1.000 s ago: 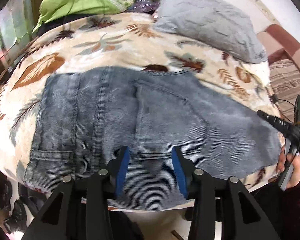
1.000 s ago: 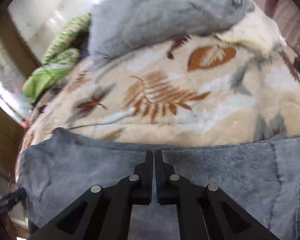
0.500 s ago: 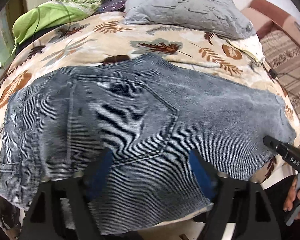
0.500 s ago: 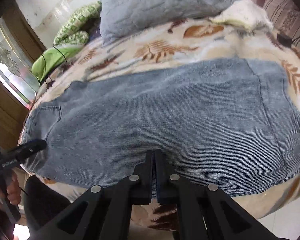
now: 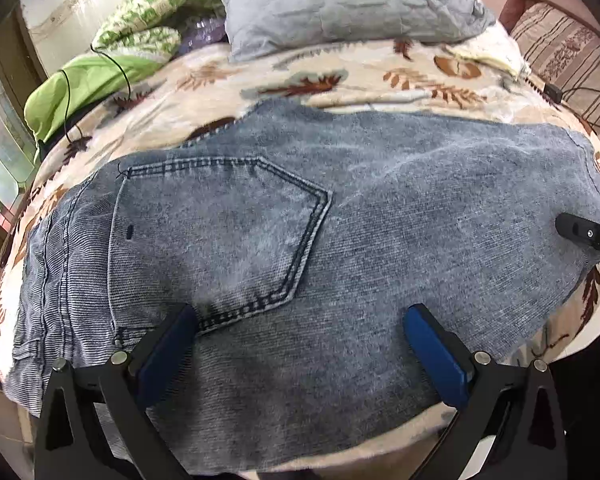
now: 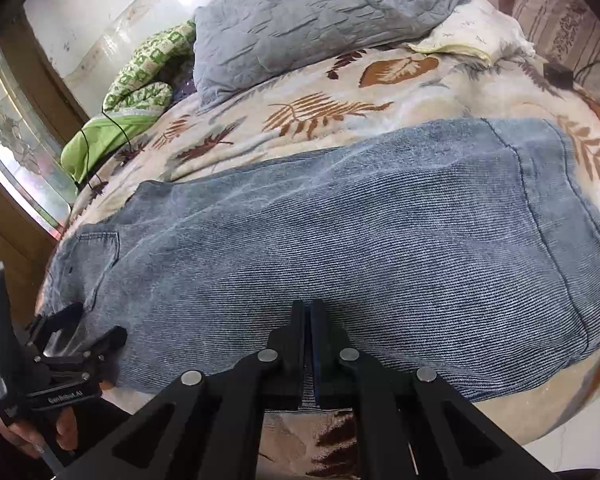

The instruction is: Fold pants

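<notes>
Across the middle of both frames lies one pair of blue-grey pants [image 5: 340, 248], spread flat on the leaf-patterned blanket [image 5: 340, 80], waist end toward the left and leg end toward the right. It seems to be already doubled leg on leg, since only one back pocket [image 5: 220, 240] and one leg width show, so the lengthwise fold is probably done and the crosswise folds remain.

At the bottom of the left wrist view, the left gripper [image 5: 300, 332] has just been opening and now stands spread wide above the denim below the pocket, with cloth under the gap but neither blue pad pressing it; likely it is lining up to take the near edge.

At the bottom of the right wrist view, the right gripper [image 6: 309, 320] has its jaws pressed together over the near edge of the leg; whether a sliver of denim is caught between them I cannot tell.

Counted: one pair of pants, two grippers, one grey pillow [image 6: 320, 20] at the top of the frame, one green bundle [image 5: 84, 88] in the upper left.
</notes>
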`<state>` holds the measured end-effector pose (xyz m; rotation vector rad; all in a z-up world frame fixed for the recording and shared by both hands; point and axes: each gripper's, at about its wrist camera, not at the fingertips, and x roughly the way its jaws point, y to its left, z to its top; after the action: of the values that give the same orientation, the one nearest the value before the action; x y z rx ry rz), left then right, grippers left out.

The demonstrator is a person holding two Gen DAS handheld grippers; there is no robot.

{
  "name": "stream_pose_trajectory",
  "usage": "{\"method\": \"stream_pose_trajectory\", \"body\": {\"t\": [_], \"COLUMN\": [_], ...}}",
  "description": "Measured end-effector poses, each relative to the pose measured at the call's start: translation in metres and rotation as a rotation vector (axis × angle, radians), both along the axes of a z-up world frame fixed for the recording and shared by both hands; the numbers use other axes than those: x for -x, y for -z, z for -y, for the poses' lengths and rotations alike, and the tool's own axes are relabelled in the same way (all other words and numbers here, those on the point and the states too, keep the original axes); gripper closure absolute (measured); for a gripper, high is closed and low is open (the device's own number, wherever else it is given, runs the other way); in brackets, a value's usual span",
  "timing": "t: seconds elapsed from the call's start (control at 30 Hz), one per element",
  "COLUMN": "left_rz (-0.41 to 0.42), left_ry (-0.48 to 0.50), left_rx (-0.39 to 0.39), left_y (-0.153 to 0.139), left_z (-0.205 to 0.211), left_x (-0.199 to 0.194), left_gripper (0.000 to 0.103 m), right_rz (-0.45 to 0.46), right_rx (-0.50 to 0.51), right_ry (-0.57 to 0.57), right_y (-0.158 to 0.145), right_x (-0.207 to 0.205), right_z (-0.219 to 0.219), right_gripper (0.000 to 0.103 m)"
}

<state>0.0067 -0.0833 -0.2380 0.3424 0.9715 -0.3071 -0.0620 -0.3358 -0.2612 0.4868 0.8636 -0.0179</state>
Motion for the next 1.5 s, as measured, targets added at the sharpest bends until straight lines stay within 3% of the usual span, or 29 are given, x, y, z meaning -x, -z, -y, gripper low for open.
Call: {"method": "stream_pose_trajectory", "body": {"t": [0.07,0.2,0.33,0.5,0.77,0.9,0.97,1.1,1.17,1.37,1.4,1.43,1.5], "left_rz": [-0.020,0.099,0.202,0.251,0.269,0.283,0.288,0.264,0.267,0.265,0.261,0.256,0.249], "left_ry": [-0.026,-0.069,-0.074,-0.022,0.053,0.089,0.090,0.093,0.107,0.153,0.162,0.173,0.197], "left_rx": [-0.007,0.013,0.041,0.069,0.113,0.120,0.120,0.127,0.125,0.157,0.162,0.166,0.177], "left_y": [-0.008,-0.041,-0.080,-0.107,-0.126,-0.131,-0.131,-0.126,-0.126,-0.128,-0.127,-0.126,-0.124], "left_z": [0.000,-0.008,-0.008,0.003,0.024,0.030,0.032,0.035,0.040,0.051,0.054,0.056,0.062], "left_x": [-0.001,0.006,0.016,0.028,0.039,0.041,0.041,0.037,0.035,0.031,0.030,0.029,0.027], "left_gripper": [0.000,0.000,0.000,0.000,0.000,0.000,0.000,0.000,0.000,0.000,0.000,0.000,0.000], "right_rz": [-0.003,0.021,0.175,0.305,0.380,0.355,0.347,0.483,0.533,0.533,0.570,0.592,0.668], "right_rx": [-0.026,0.033,0.093,0.141,0.110,0.207,0.190,0.184,0.110,-0.278,-0.337,-0.364,-0.409], "right_ry": [-0.003,0.000,0.018,0.068,0.120,0.153,0.155,0.154,0.149,0.070,0.075,0.089,0.133], "right_y": [-0.001,-0.013,-0.040,-0.070,-0.115,-0.110,-0.106,-0.125,-0.129,-0.117,-0.117,-0.118,-0.124], "right_x": [-0.001,0.003,0.020,0.041,0.068,0.067,0.066,0.078,0.079,0.071,0.077,0.082,0.098], "right_z": [0.004,-0.001,-0.004,-0.004,0.006,0.006,0.009,0.008,0.016,0.056,0.063,0.066,0.075], "right_gripper": [0.098,0.098,0.098,0.098,0.098,0.098,0.098,0.098,0.097,0.073,0.062,0.038,0.019]}}
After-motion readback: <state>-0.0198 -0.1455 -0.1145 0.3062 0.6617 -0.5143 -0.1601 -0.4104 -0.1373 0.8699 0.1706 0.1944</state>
